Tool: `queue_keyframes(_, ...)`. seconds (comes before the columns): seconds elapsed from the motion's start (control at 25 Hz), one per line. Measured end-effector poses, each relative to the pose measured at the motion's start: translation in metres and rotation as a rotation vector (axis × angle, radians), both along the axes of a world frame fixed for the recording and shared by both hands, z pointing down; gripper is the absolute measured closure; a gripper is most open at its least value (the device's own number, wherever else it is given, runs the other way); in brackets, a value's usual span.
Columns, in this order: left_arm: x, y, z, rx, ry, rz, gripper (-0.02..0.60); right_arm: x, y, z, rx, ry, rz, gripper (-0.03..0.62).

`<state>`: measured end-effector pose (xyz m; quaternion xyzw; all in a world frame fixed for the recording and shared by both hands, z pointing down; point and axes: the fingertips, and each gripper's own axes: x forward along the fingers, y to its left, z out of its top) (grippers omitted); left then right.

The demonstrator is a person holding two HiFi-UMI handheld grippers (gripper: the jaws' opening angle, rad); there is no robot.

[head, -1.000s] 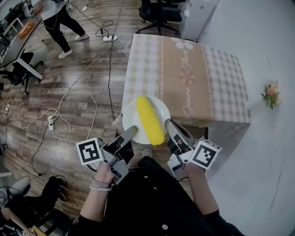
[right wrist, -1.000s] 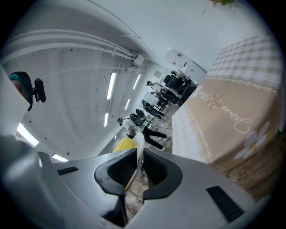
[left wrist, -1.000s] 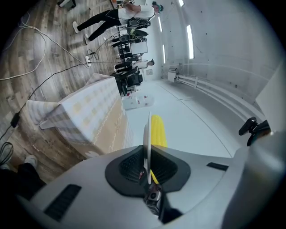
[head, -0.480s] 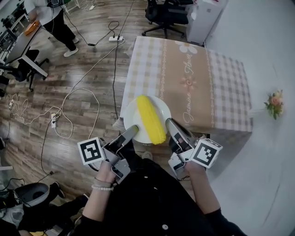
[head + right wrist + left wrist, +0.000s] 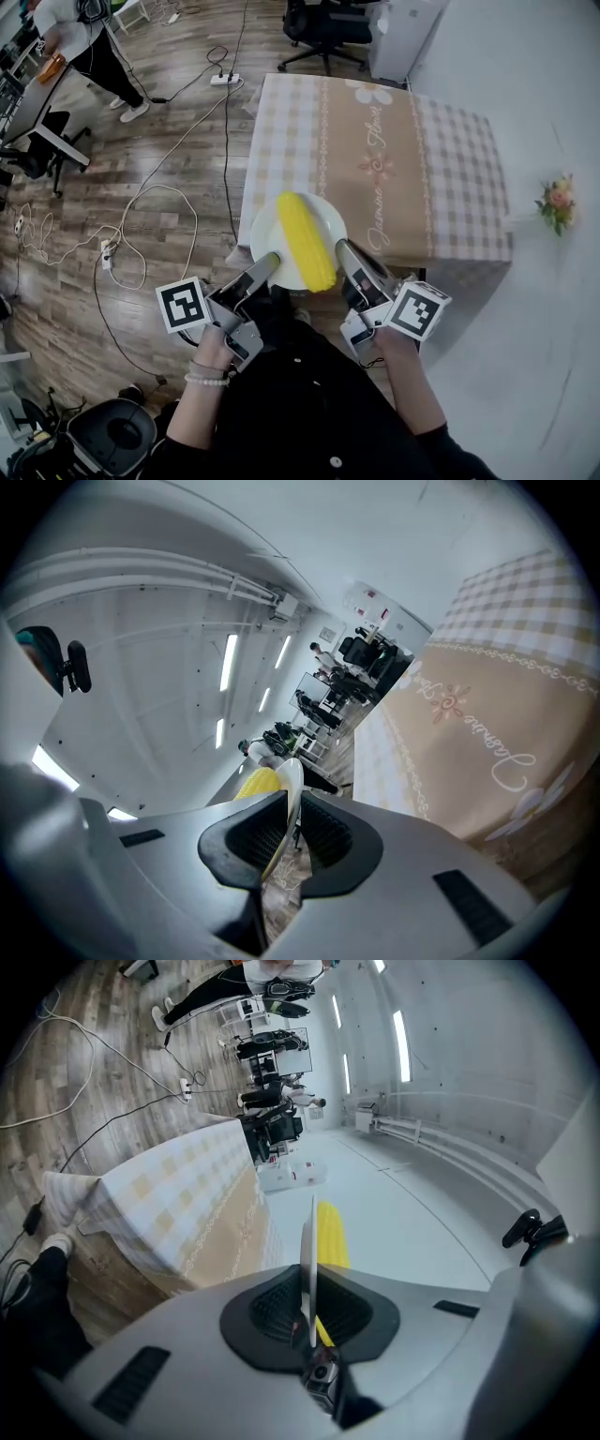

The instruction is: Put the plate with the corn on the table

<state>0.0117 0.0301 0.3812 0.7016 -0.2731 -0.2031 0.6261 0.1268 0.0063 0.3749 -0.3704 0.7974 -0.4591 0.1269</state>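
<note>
Partway through, by the look of it: lifted and carried, not yet set down. Round white plate (image 5: 333, 228) bearing a yellow cob of corn (image 5: 305, 242), up in the air at the near edge of the table draped in a beige-and-white checked cloth (image 5: 403, 159). Overlaps that edge in the head view but apparently not resting on the cloth. Left to do, as a judgement: carry forward over the cloth, lower flat, release on both sides.

Clamped from two sides. Left gripper (image 5: 266, 264) pinching the near-left rim; in the left gripper view, thin white rim (image 5: 307, 1232) seen edge-on, dark ribbed pads (image 5: 272, 1307) closed onto it, corn (image 5: 331, 1232) just beyond. Right gripper (image 5: 343, 250) pinching the near-right rim; in the right gripper view, rim (image 5: 292, 782) likewise caught between the pads, corn (image 5: 255, 782) beside it, checked cloth (image 5: 487, 714) spreading ahead on the right.

Held out in front of the body: left hand (image 5: 214, 351) and right hand (image 5: 394, 349) low and close in, forearms angled inward, grippers converging on the plate in a V, marker cubes turned outward. Plate roughly level as far as can be told, cob lying lengthwise away from the person.

Around: wooden floor (image 5: 169, 122) strewn with loose cables (image 5: 141, 202).
</note>
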Motion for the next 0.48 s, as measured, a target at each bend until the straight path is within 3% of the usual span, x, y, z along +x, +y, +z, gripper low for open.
queue_keyframes(0.48,-0.013,-0.061,0.000,0.001,0.006,0.054,0.545,-0.014,-0.055,-0.003,0.004,0.010,0.042,0.522)
